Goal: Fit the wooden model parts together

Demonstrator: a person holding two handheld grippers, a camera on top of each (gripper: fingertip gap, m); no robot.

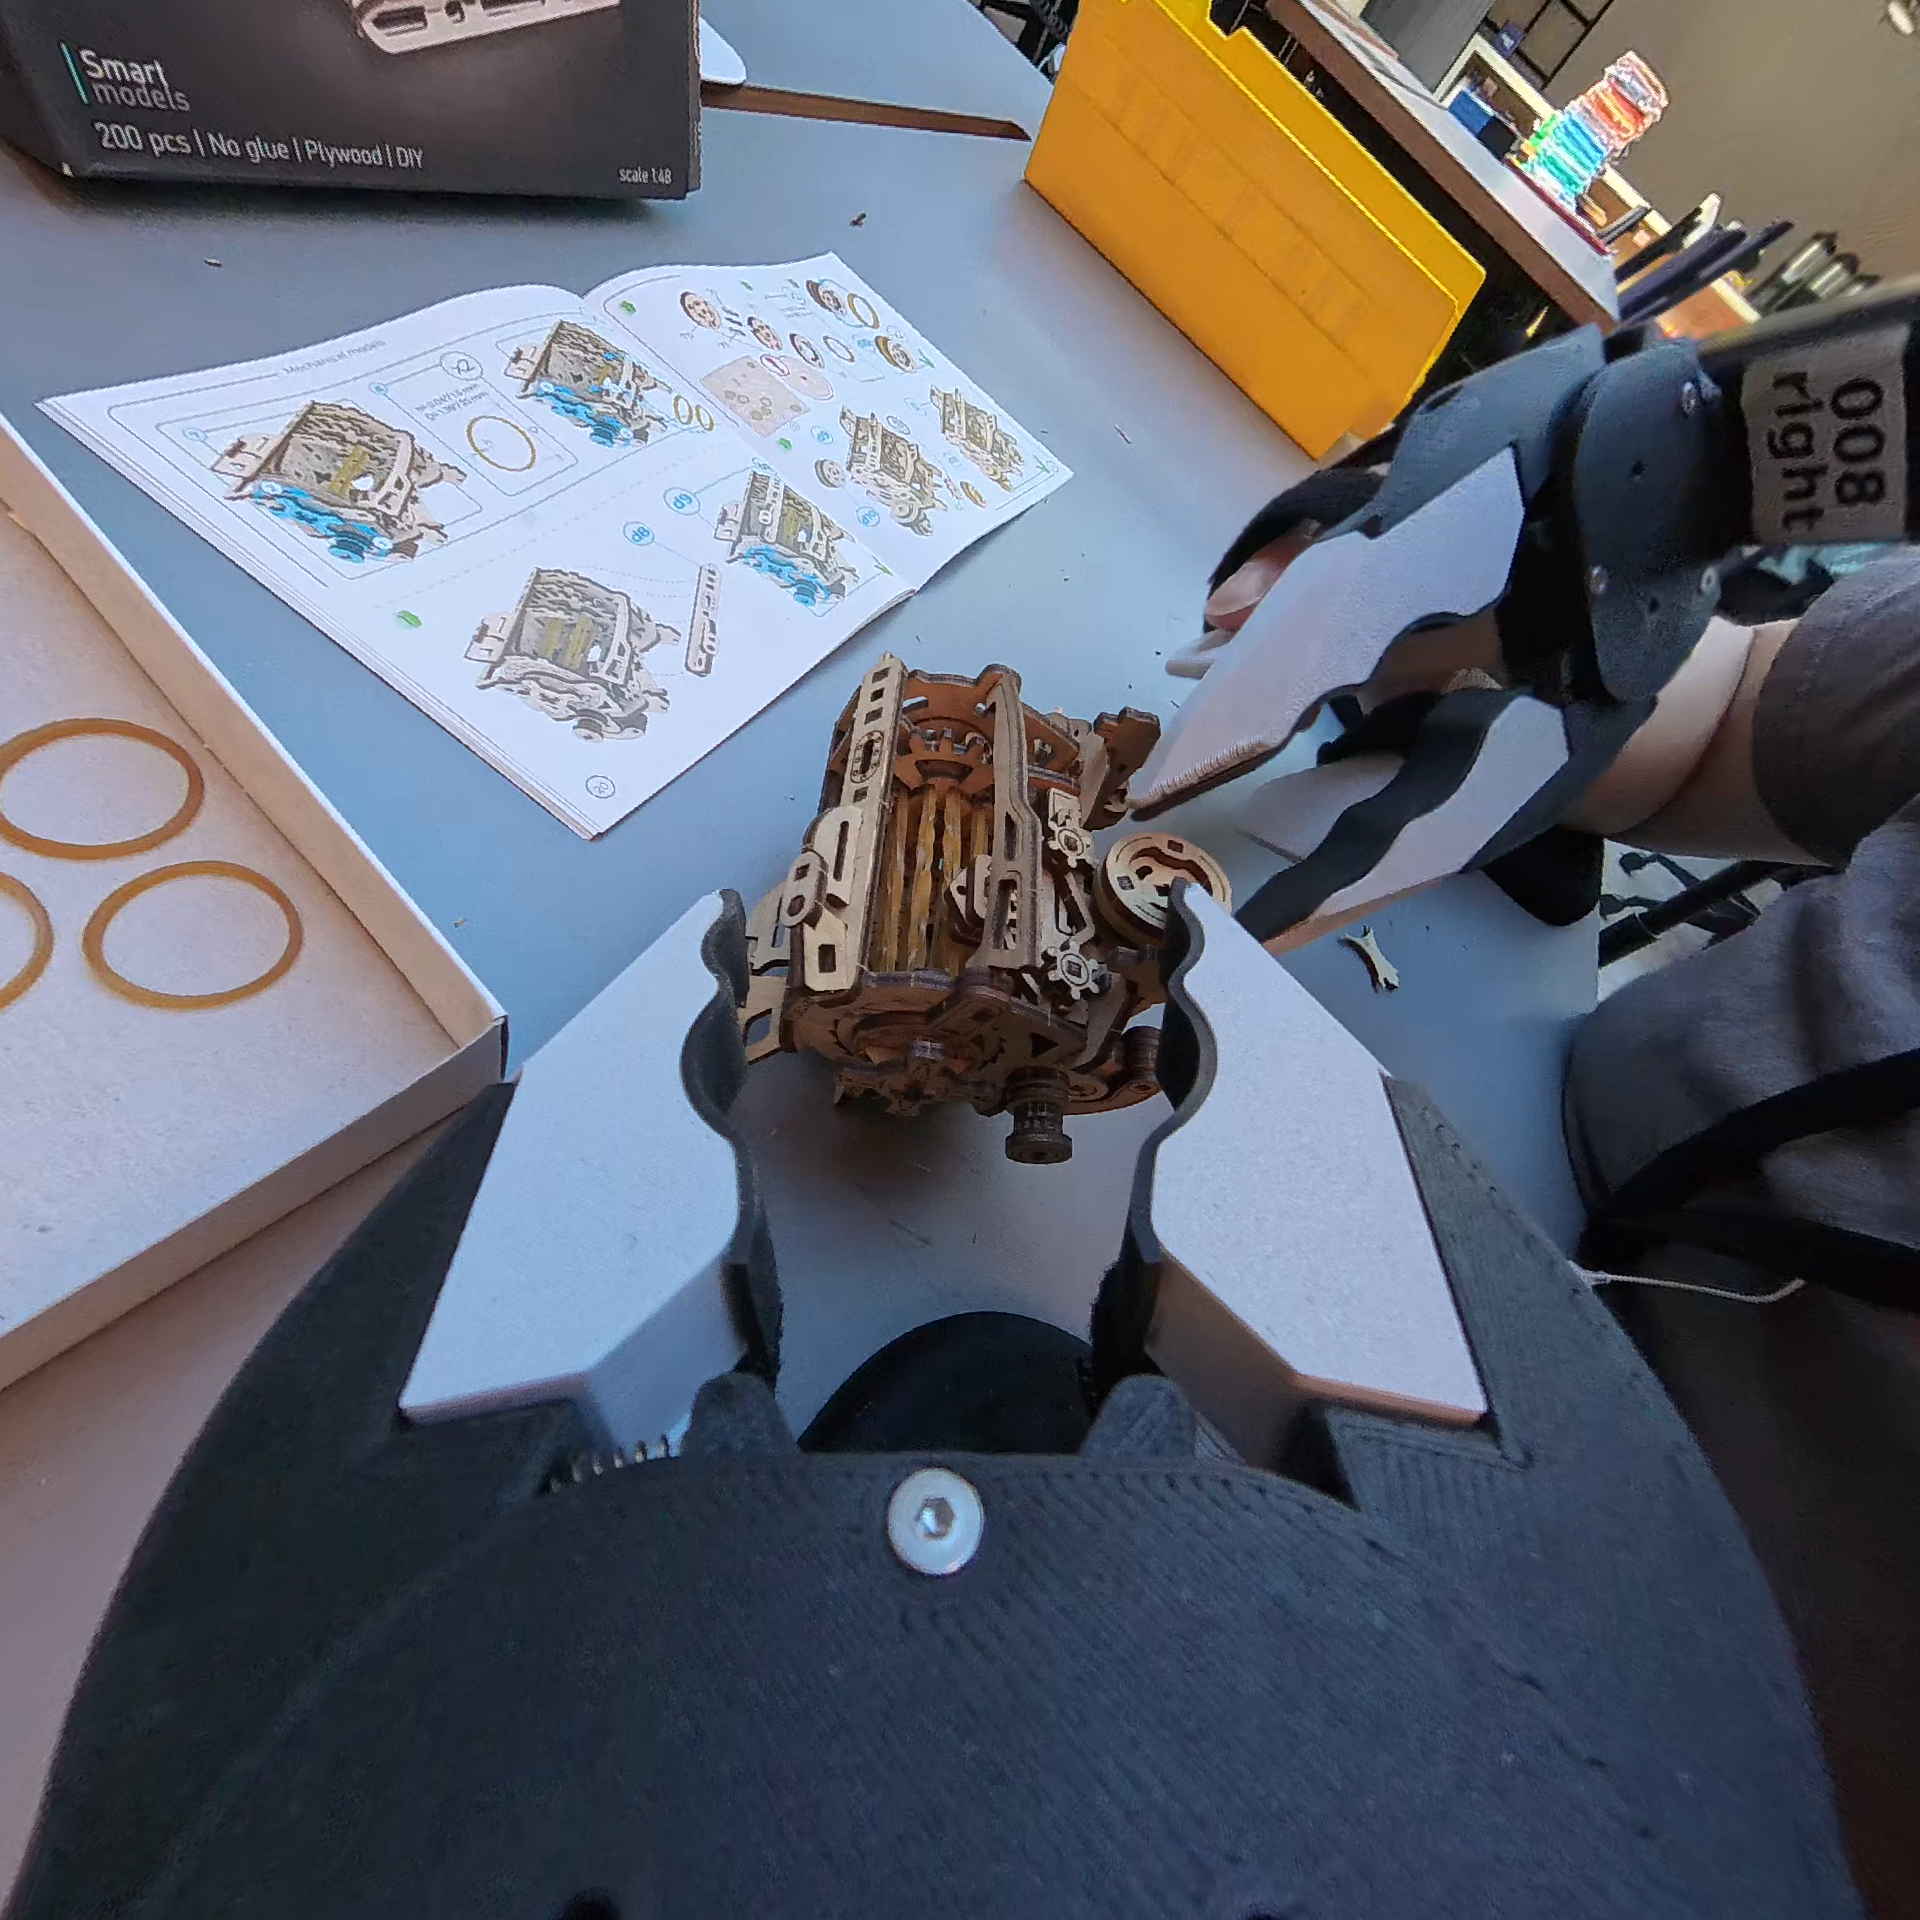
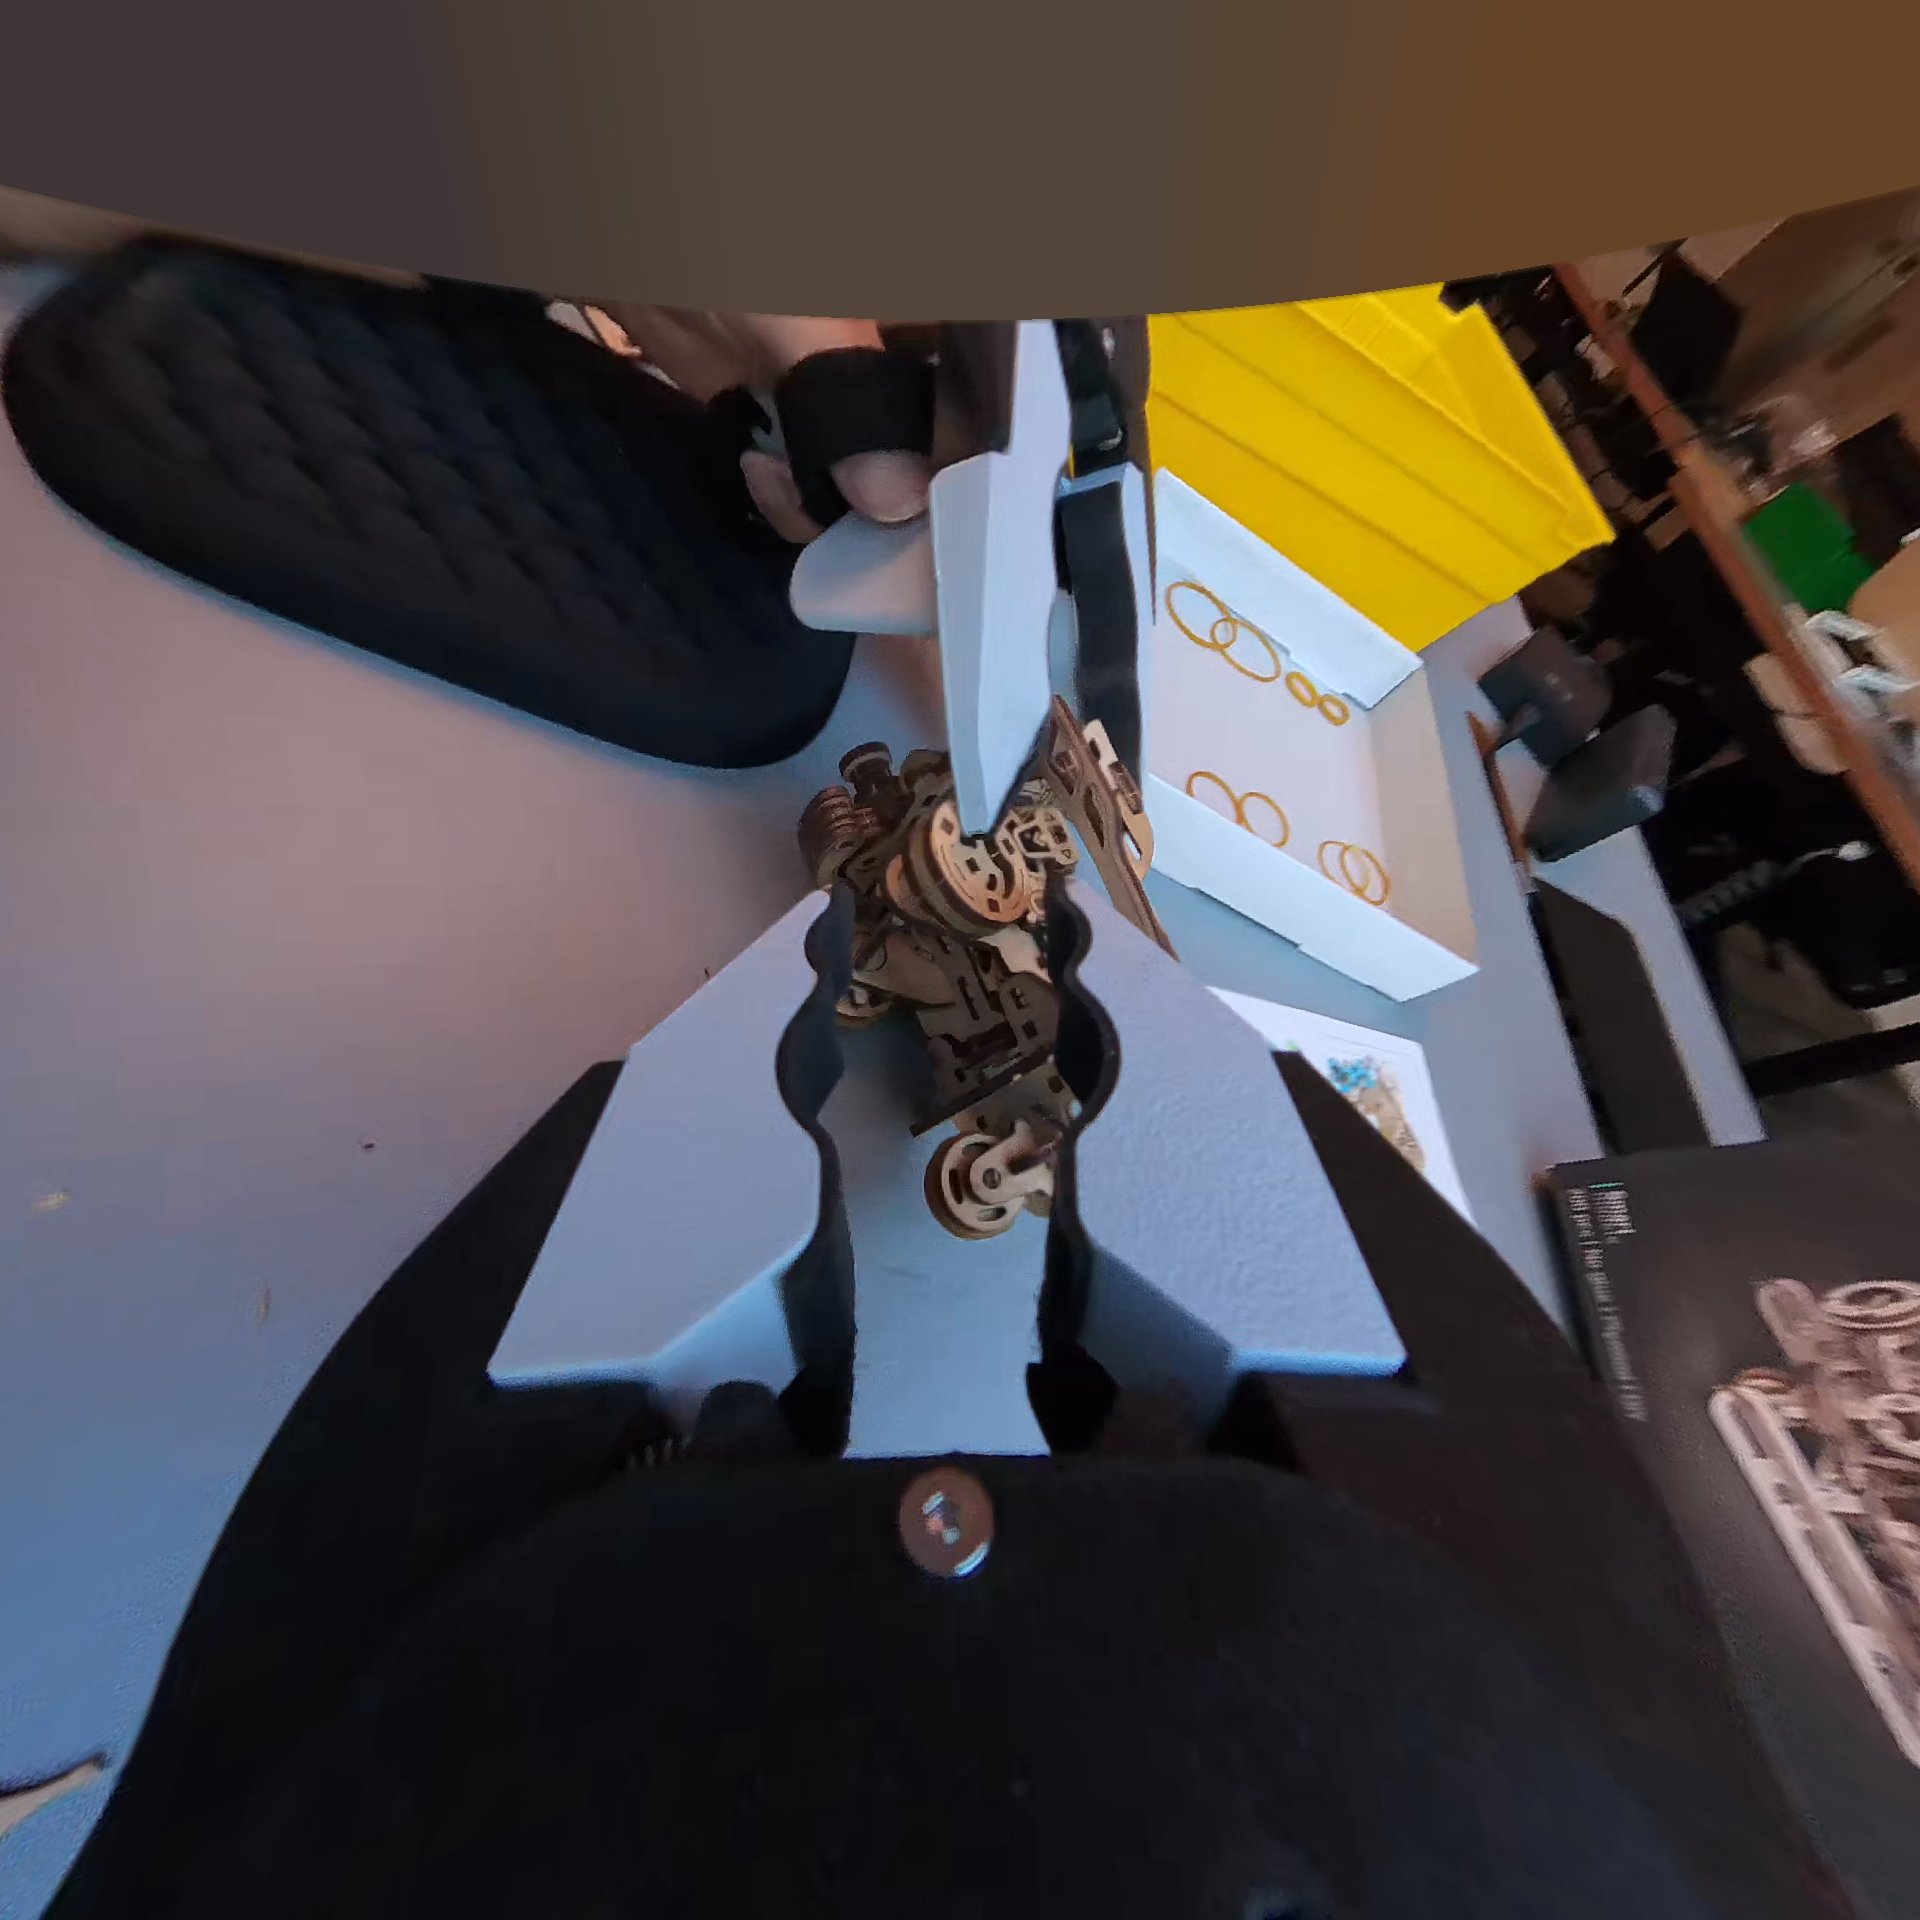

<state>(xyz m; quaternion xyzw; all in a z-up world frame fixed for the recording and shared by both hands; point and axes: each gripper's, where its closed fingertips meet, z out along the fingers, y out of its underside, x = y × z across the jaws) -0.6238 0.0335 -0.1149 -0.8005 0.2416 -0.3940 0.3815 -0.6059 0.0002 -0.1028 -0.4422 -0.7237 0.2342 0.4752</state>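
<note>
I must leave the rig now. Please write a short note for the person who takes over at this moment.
Left gripper: shut on the wooden model, holding it on the grey table.
Right gripper: open, its fingertips at the model's wheel side.
Rubber bands lie in the cardboard tray; the manual lies open behind the model.
Done: body largely assembled.
Left: which parts are missing cannot be told.

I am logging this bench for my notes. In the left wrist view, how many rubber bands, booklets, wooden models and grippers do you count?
Rubber bands: 3 (one cut off by the picture's edge)
Booklet: 1
Wooden model: 1
Grippers: 2 (left gripper, right gripper)
Total: 7
</note>
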